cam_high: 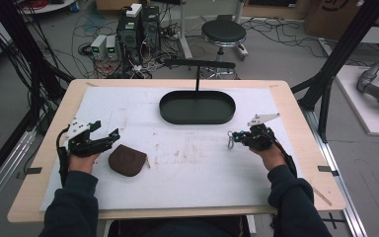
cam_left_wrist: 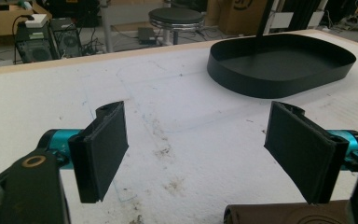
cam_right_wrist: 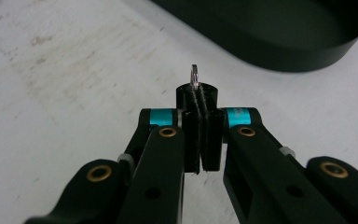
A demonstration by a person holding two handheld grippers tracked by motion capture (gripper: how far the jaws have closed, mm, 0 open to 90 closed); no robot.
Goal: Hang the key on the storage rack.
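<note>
right hand-held gripper [cam_right_wrist: 199, 100]: clamped on metal ring [cam_right_wrist: 195, 76], thin edge only
left hand-held gripper [cam_left_wrist: 200, 154]: wide, empty, pouch [cam_high: 127, 160] just beside
risk: ring slips out, grip is shallow

Your surroundings: black oval metal tray [cam_high: 197, 109] ahead of grippers, brown rounded leather pouch [cam_high: 127, 160] just beside left one, black round stool [cam_high: 223, 32] beyond table.
</note>
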